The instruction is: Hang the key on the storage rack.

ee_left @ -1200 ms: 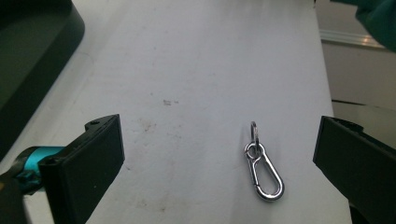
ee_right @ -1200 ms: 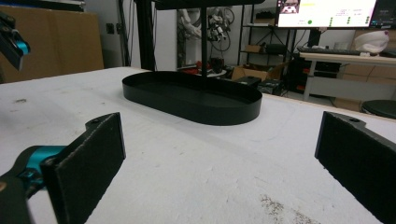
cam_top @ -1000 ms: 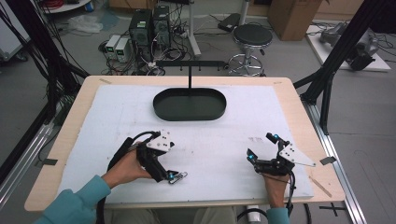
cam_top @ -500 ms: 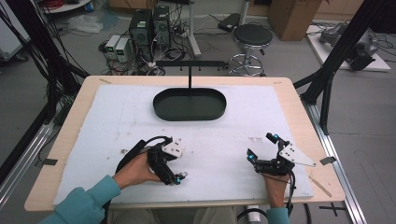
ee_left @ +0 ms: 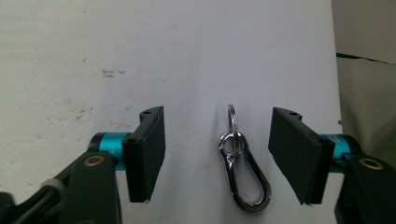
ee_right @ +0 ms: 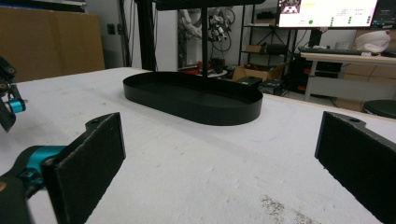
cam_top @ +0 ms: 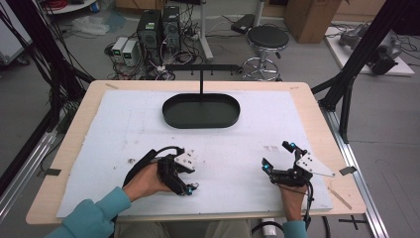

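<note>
Your left gripper (ee_left: 217, 156) stands spread, with a small metal carabiner (ee_left: 245, 175) and its key ring (ee_left: 232, 122) lying flat on the white mat (ee_left: 196, 56) between the jaws, touching neither. Judged light, rigid and slippery; grip across the clip's long sides. Your right gripper (ee_right: 219, 163) is spread wide and holds nothing; the black tray (ee_right: 191, 98) lies well ahead of it.
</note>
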The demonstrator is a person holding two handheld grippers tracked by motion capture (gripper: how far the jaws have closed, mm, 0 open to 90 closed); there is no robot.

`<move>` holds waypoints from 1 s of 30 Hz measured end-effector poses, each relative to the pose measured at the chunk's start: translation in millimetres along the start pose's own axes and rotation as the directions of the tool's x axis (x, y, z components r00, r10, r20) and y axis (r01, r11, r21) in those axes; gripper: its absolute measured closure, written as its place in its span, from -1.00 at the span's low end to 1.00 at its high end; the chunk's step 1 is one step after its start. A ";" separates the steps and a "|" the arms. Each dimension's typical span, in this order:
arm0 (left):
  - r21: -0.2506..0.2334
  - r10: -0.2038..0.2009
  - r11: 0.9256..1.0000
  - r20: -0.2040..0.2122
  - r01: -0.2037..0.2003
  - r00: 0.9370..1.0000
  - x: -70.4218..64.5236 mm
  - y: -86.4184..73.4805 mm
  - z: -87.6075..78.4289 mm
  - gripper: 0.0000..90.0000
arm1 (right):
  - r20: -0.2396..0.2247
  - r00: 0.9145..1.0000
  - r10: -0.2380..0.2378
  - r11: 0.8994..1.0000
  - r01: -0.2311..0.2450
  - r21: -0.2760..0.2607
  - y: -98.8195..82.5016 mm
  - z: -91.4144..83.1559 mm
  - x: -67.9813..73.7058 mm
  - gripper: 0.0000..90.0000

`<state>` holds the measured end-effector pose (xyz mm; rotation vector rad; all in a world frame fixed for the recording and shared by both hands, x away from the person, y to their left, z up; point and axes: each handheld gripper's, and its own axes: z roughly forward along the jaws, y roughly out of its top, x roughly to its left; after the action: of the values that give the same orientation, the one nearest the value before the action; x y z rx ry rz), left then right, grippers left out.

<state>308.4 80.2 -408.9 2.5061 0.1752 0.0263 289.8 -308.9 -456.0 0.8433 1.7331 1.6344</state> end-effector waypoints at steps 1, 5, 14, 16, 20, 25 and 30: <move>0.005 0.002 1.000 0.004 -0.002 1.000 -0.1 0.1 0.0 -0.07 | 0.000 1.000 -0.001 1.000 0.001 0.000 0.0 0.0 0.0 -0.98; 0.016 0.009 1.000 0.010 -0.009 1.000 -1.7 -0.2 1.1 0.22 | 0.000 1.000 0.000 1.000 0.000 0.000 0.0 0.0 0.0 -0.98; 0.036 0.008 0.999 0.018 -0.009 1.000 -3.0 -0.1 2.3 0.62 | 0.000 1.000 0.000 1.000 0.000 0.000 0.0 0.0 0.0 -0.98; 0.042 0.016 0.999 0.018 -0.017 1.000 -3.1 0.1 2.3 0.66 | 0.001 1.000 0.003 1.000 -0.003 0.002 0.0 -0.2 0.0 -0.98; 0.049 0.012 0.999 0.023 -0.013 1.000 -3.8 0.3 3.3 0.75 | -0.001 1.000 -0.001 1.000 0.001 0.001 0.0 0.0 -0.2 -0.98; 0.052 0.018 0.998 0.027 -0.019 0.999 -3.5 0.3 4.5 0.81 | -0.001 1.000 0.003 1.000 -0.003 0.002 -0.1 -0.2 -0.1 -0.98; 0.051 0.012 0.999 0.024 -0.014 1.000 -3.6 0.7 4.8 0.86 | -0.001 1.000 0.005 1.000 -0.005 0.001 0.0 -0.1 0.0 -0.98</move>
<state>305.1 76.3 -412.3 2.5573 0.1513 -0.0031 289.7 -309.0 -456.0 0.8480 1.7341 1.6376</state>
